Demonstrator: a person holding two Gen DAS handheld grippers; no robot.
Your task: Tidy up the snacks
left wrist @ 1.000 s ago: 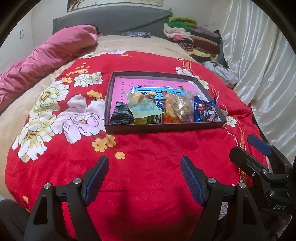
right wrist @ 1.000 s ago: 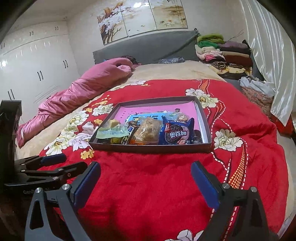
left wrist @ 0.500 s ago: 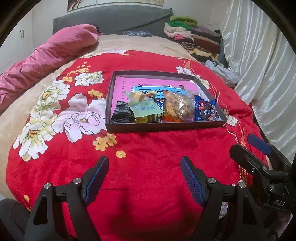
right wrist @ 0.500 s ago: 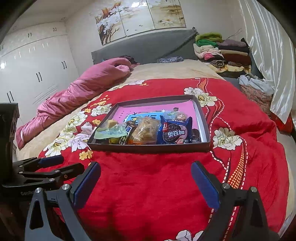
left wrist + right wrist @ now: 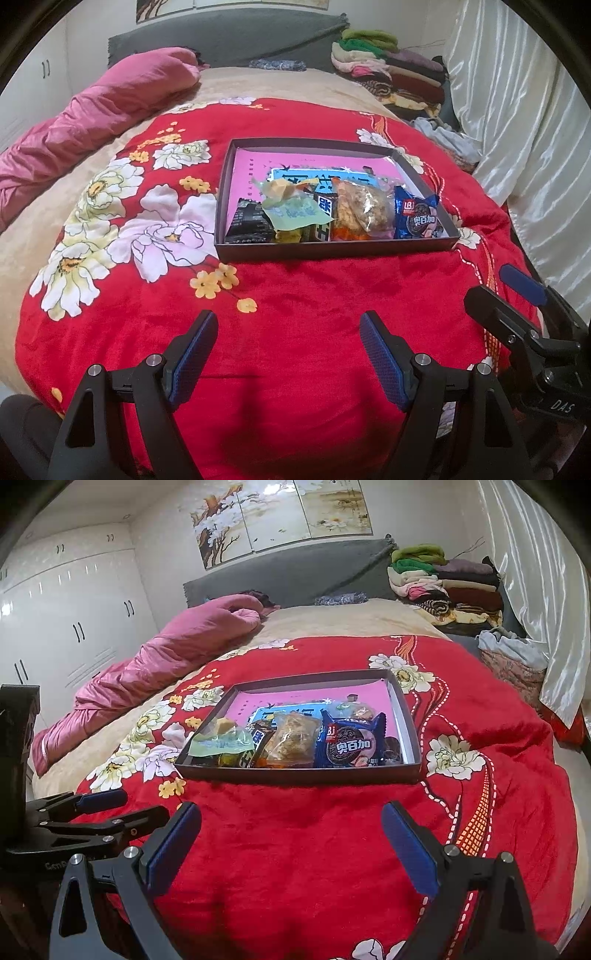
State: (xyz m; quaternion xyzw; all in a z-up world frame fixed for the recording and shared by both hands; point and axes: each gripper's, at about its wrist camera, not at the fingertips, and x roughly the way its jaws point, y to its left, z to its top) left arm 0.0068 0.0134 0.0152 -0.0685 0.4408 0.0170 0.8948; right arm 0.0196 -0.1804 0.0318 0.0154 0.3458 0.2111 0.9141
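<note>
A shallow dark box [image 5: 332,253] with a pink floor lies on the red flowered blanket; it also shows in the right wrist view [image 5: 295,773]. Several snack packs lie along its near side: a black pack [image 5: 248,221], a pale green wrapper [image 5: 295,216] [image 5: 221,740], a clear bag of brown snacks [image 5: 364,210] [image 5: 293,738] and a blue cookie pack [image 5: 417,218] [image 5: 351,744]. My left gripper [image 5: 288,347] is open and empty above the blanket, short of the box. My right gripper [image 5: 291,834] is open and empty too, to the right of the left one.
The red blanket [image 5: 295,295] covers the bed's near half. A pink quilt [image 5: 92,114] lies along the left. Folded clothes [image 5: 388,70] are stacked at the head on the right. Curtains [image 5: 524,129] hang at the right. White wardrobes [image 5: 66,620] stand at the left.
Both grippers have drifted back a little from the box and stay open. The snacks have not moved.
</note>
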